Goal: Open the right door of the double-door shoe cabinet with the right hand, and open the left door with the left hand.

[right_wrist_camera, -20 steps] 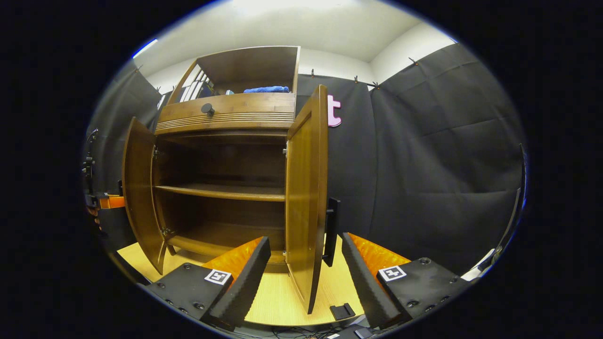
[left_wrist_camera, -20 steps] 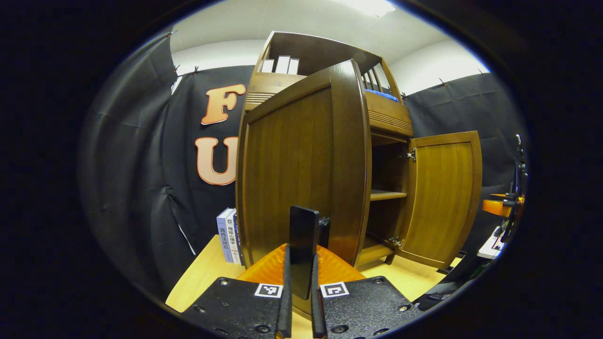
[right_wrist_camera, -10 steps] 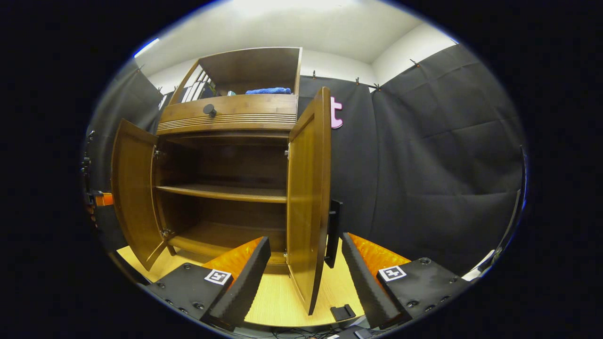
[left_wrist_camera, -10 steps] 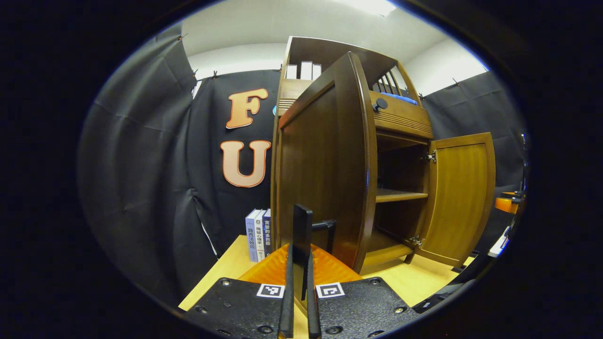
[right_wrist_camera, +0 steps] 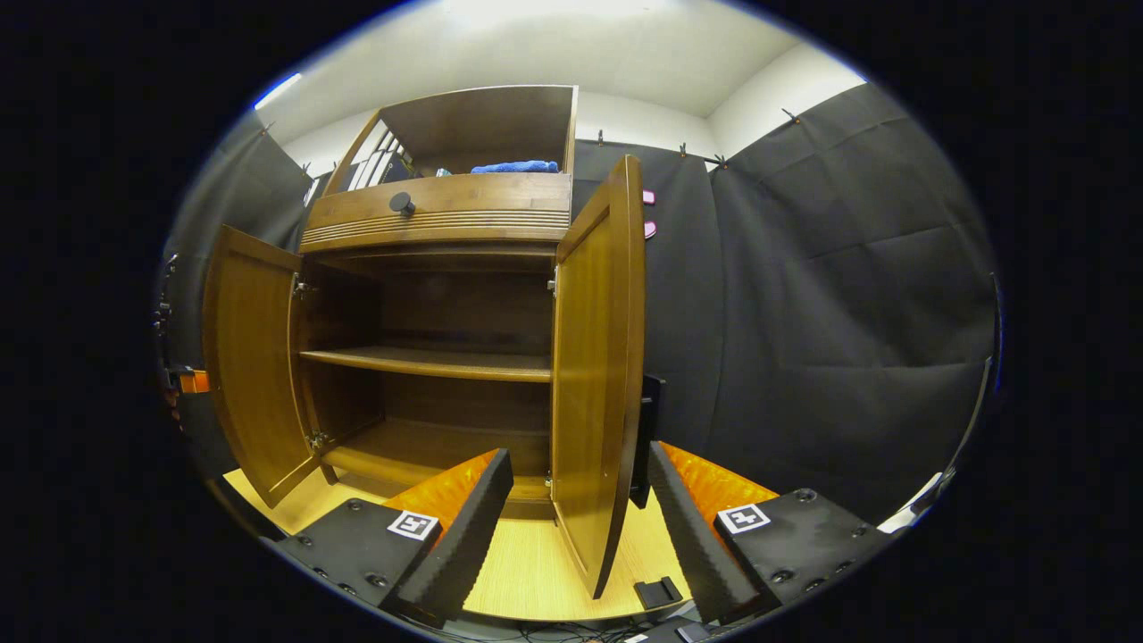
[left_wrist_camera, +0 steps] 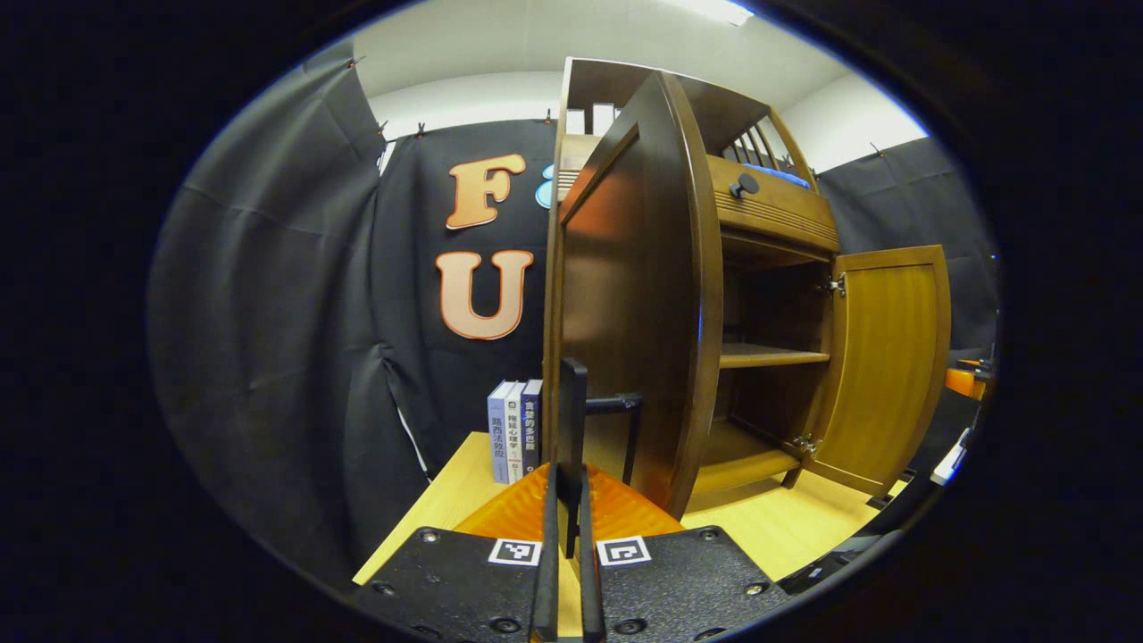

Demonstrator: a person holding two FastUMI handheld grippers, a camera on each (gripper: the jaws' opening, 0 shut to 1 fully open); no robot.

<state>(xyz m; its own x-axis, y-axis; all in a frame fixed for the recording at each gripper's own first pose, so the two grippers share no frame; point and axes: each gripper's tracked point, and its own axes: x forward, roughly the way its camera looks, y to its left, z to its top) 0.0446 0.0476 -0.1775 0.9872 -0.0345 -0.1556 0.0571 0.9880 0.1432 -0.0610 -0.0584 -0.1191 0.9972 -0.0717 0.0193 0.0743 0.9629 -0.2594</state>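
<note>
Two grippers, one per door. Left gripper [left_wrist_camera: 564, 500]: fingers [left_wrist_camera: 545, 536] nearly together, clamped on the black bar handle [left_wrist_camera: 571, 420] of the left door [left_wrist_camera: 625, 295], w/ the handle standing upright between them in the left gripper view. That door was swung well out, roughly edge-on to the camera, wood grain dark brown. Right gripper [right_wrist_camera: 580, 500]: fingers [right_wrist_camera: 464, 527] spread wide, gripping nothing; the right door [right_wrist_camera: 594, 357] hung between them, its edge toward the camera, w/ its black handle [right_wrist_camera: 645, 438] just beside the right-hand finger, contact not clear. Farther out, the shoe cabinet [right_wrist_camera: 438, 214] stood open on a light wood table [right_wrist_camera: 527, 572]: one shelf [right_wrist_camera: 429, 362] across the middle, no shoes seen inside, a drawer w/ round black knob [right_wrist_camera: 402, 203] above, and a blue cloth [right_wrist_camera: 516, 167] in the top cubby. Some books [left_wrist_camera: 513, 429] stood upright beside the cabinet's left side. Black cloth formed the booth walls behind. Judged step: both doors looked open, so the task was at or near its end; left hand was finishing its pull. Next move prob. called for letting the left fingers part off the handle and drawing both grippers straight back, w/o nudging either door toward closed.
</note>
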